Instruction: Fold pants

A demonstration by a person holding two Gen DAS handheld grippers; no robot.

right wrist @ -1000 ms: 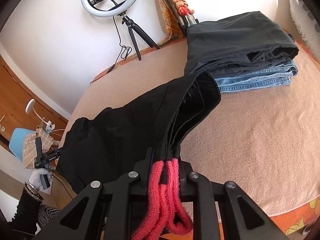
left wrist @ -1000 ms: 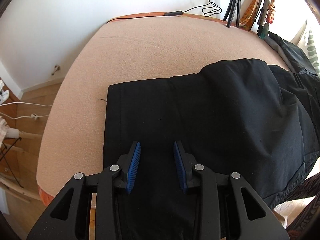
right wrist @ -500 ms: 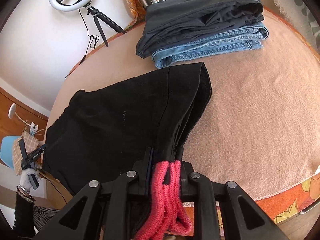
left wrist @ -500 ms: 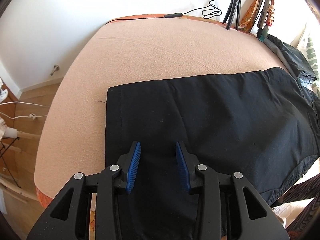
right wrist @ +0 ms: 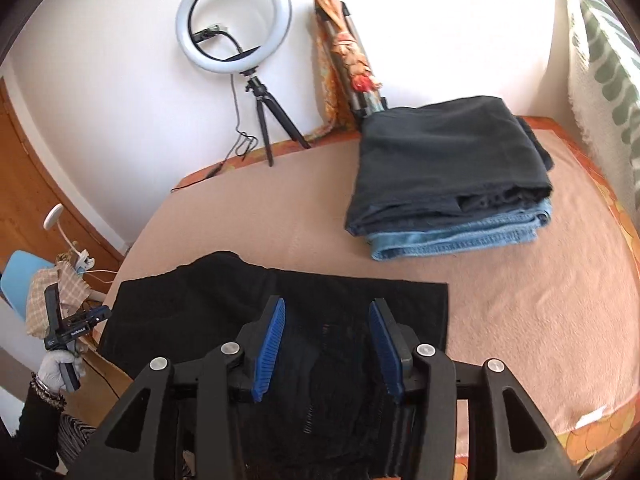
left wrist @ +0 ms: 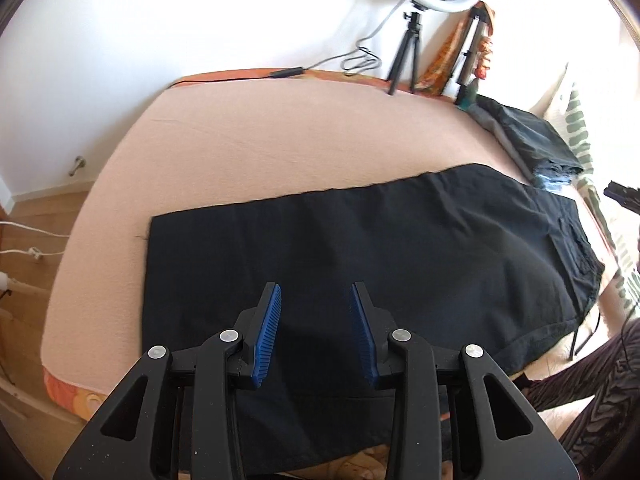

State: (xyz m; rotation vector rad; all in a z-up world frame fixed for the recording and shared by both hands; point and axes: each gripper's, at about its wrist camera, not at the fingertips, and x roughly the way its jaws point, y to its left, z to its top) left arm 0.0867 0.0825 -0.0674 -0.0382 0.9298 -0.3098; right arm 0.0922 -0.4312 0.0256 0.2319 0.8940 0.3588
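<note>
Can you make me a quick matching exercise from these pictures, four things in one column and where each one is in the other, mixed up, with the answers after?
Things:
1. black pants
2. jeans
3. ring light
4. grey pants

Places:
A. on a tripod by the wall
B. on top of the folded pile
C. spread flat on the bed's near side
D. at the bottom of the folded pile

Pairs: 1-C, 2-D, 3-A, 4-B

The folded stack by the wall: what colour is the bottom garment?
Light blue denim, under a dark charcoal garment. Clearest in the right wrist view.
</note>
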